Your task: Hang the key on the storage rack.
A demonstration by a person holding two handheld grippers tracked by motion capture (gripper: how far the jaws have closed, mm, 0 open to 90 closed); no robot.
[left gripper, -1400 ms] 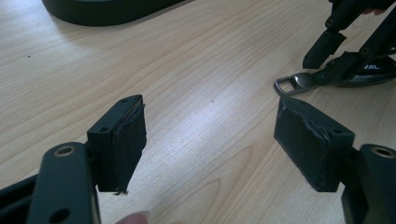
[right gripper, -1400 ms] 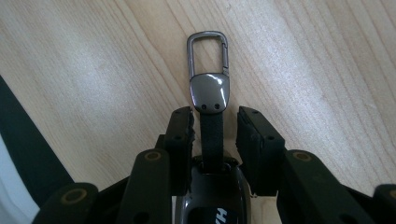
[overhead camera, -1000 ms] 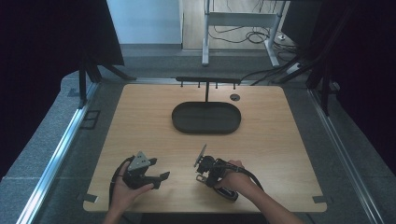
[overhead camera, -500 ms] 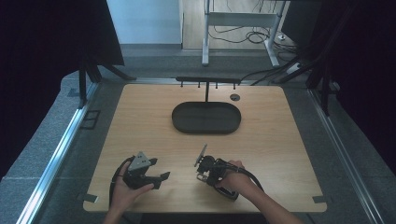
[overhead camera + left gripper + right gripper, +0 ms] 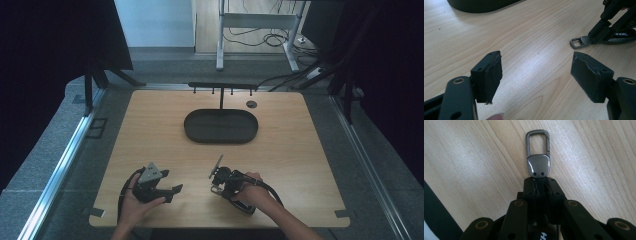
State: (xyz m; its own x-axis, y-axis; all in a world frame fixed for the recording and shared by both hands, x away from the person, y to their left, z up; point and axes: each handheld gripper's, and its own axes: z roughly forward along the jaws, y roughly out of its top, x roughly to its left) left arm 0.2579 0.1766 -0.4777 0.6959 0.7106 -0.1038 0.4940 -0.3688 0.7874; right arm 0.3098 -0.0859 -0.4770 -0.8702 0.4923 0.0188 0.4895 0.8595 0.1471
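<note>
The worktop (image 5: 474, 157) is pale wood grain, smooth with a soft sheen. On it, the carabiner clip (image 5: 537, 157) is grey metal, its flat plate polished and glossy. Beyond the clip, the oval tray (image 5: 221, 126) looks matt black.

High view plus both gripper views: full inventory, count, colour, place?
table: 1, light wood, centre of the high view
tray: 1, black oval, far middle of the table
rack: 1, black bar with pegs on a post, behind the tray
round disc: 1, dark, right of the post
key clip: 1, grey metal carabiner with a black strap, flat on the table near the front edge
left tool: 1, black, jaws apart, nothing between them
right tool: 1, black, jaws closed on the key clip's strap
hands: 2, one on each tool, at the front edge
</note>
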